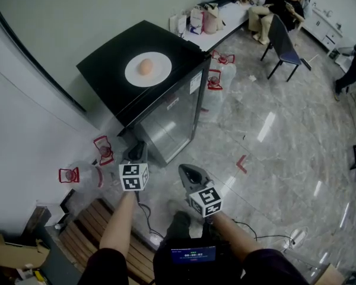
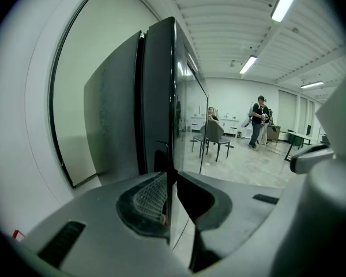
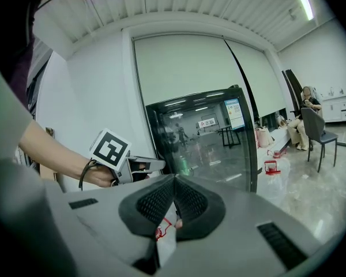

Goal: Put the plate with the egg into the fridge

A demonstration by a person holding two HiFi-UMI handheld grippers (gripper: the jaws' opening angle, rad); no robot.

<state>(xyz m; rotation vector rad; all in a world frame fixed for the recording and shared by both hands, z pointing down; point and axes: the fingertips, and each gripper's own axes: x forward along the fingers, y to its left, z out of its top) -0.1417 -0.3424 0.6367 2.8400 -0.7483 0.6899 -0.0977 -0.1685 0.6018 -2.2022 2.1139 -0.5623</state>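
A white plate (image 1: 157, 75) with a brown egg (image 1: 145, 67) on it lies on top of the small black fridge (image 1: 107, 70). The fridge's glass door (image 1: 172, 114) looks closed. My left gripper (image 1: 140, 149) is low at the door's left edge (image 2: 158, 97). Its jaws (image 2: 172, 203) stand a narrow gap apart and line up with that edge. I cannot tell whether they touch it. My right gripper (image 1: 187, 172) hovers in front of the door (image 3: 207, 137), shut, pads together (image 3: 174, 206) on nothing. It sees the left gripper (image 3: 160, 165) pointing at the door edge.
Clear water jugs with red handles stand left of the fridge (image 1: 83, 174) and right of it (image 1: 216, 82). A wooden bench (image 1: 95, 224) is behind my left arm. Cables (image 1: 267, 237) lie on the marble floor. A chair (image 1: 285, 46) and a seated person (image 1: 279, 10) are far right.
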